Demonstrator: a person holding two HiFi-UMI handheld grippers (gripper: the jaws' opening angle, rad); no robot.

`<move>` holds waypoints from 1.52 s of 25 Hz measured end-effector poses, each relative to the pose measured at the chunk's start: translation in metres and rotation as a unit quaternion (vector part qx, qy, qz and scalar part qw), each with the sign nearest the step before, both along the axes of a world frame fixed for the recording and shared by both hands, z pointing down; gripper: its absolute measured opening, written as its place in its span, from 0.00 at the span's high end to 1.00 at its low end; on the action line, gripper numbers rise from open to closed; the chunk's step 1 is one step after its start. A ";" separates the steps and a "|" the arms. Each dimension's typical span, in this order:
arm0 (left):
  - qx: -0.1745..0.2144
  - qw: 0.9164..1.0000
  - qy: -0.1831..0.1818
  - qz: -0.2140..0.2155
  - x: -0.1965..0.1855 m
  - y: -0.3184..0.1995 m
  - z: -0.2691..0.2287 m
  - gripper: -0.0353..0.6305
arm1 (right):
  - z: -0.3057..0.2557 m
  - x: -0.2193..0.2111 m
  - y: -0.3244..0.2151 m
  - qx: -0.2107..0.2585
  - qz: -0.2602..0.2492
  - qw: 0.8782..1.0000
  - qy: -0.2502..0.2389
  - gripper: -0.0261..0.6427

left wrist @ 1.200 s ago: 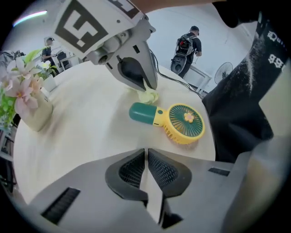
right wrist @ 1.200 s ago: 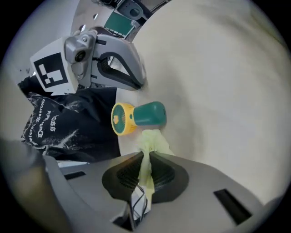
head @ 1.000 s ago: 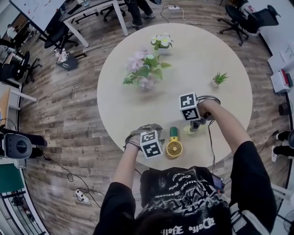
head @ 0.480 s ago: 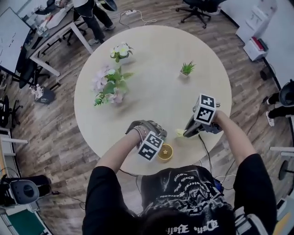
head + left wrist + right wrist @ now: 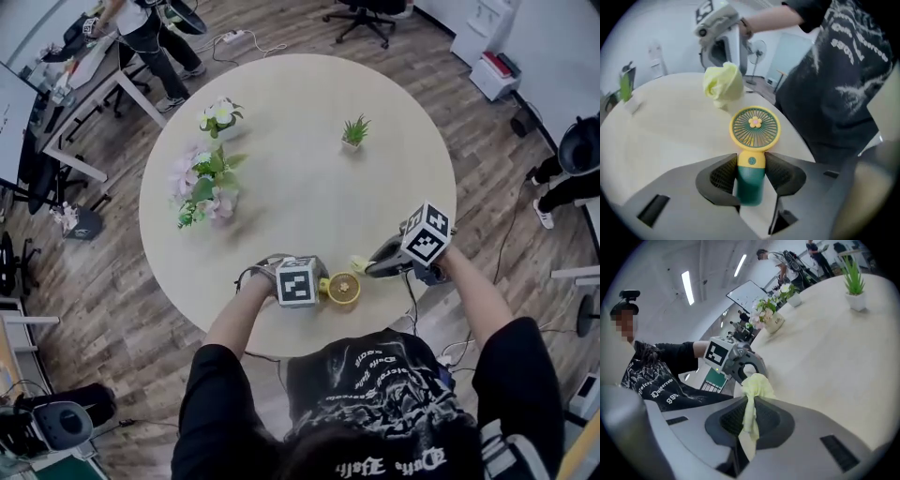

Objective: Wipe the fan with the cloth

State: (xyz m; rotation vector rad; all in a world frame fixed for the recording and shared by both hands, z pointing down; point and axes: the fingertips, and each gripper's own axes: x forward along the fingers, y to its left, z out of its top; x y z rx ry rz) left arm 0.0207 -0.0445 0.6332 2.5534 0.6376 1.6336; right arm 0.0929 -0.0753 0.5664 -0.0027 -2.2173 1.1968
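A small hand fan with a yellow round head [image 5: 755, 127] and a green handle [image 5: 751, 183] lies near the table's front edge [image 5: 343, 289]. My left gripper [image 5: 752, 168] [image 5: 317, 284] has just been closing, and its pads now press on the handle from both sides. In my right gripper [image 5: 750, 416] [image 5: 367, 267] hangs a pale yellow cloth [image 5: 757, 385], bunched and pinched between the shut jaws. The cloth [image 5: 357, 264] [image 5: 723, 84] hovers just beyond the fan's head, apart from it.
On the round beige table [image 5: 300, 141] stand a pink flower arrangement [image 5: 204, 187], a small white-flowered pot [image 5: 217, 114] and a little green plant [image 5: 354, 131], all far from the fan. The table's edge runs right in front of the person's body.
The left gripper has come up to the fan and closed on its handle. The right gripper has lifted the cloth off the table and swung it toward the fan.
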 end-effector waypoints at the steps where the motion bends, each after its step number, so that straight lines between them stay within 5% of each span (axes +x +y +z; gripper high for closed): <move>1: -0.019 0.999 0.013 -0.044 0.002 -0.001 -0.004 0.64 | -0.006 -0.002 -0.009 0.021 0.021 1.000 -0.010 0.90; 4: -0.055 0.980 0.059 -0.181 0.006 -0.012 -0.014 0.65 | -0.031 -0.002 -0.038 0.089 0.093 0.991 -0.038 0.90; 6: -0.092 0.950 0.113 -0.276 0.014 -0.025 -0.032 0.65 | -0.050 0.003 -0.053 0.136 0.131 0.981 -0.054 0.90; 7: -0.118 0.928 0.147 -0.322 0.017 -0.032 -0.048 0.65 | -0.060 0.004 -0.060 0.160 0.146 0.974 -0.063 0.90; 11: -0.202 0.811 0.299 -0.460 0.016 -0.069 -0.115 0.65 | -0.107 0.002 -0.080 0.237 0.220 0.938 -0.125 0.90; 13: -0.239 0.737 0.385 -0.501 0.012 -0.085 -0.153 0.65 | -0.133 0.001 -0.082 0.255 0.264 0.913 -0.179 0.90; 17: -0.311 0.574 0.544 -0.528 -0.009 -0.104 -0.226 0.65 | -0.170 -0.011 -0.066 0.273 0.313 0.872 -0.259 0.90; 19: -0.336 0.507 0.602 -0.517 -0.020 -0.106 -0.253 0.65 | -0.182 -0.021 -0.049 0.257 0.319 0.861 -0.302 0.90; 21: -0.357 0.457 0.639 -0.505 -0.027 -0.104 -0.272 0.65 | -0.191 -0.034 -0.030 0.231 0.310 0.855 -0.345 0.90; 26: -0.367 0.350 0.692 -0.513 -0.041 -0.097 -0.295 0.65 | -0.204 -0.070 0.009 0.219 0.251 0.861 -0.384 0.90; 28: -0.367 0.316 0.705 -0.518 -0.042 -0.094 -0.299 0.65 | -0.212 -0.080 0.018 0.236 0.222 0.863 -0.387 0.90; 31: -0.373 0.291 0.717 -0.513 -0.042 -0.087 -0.304 0.65 | -0.216 -0.092 0.022 0.267 0.197 0.864 -0.378 0.90; 34: -0.390 0.261 0.731 -0.495 -0.054 -0.082 -0.311 0.65 | -0.219 -0.082 0.015 0.251 0.232 0.854 -0.393 0.90; 38: -0.403 0.264 0.734 -0.479 -0.059 -0.077 -0.320 0.65 | -0.224 -0.067 0.002 0.225 0.262 0.843 -0.413 0.90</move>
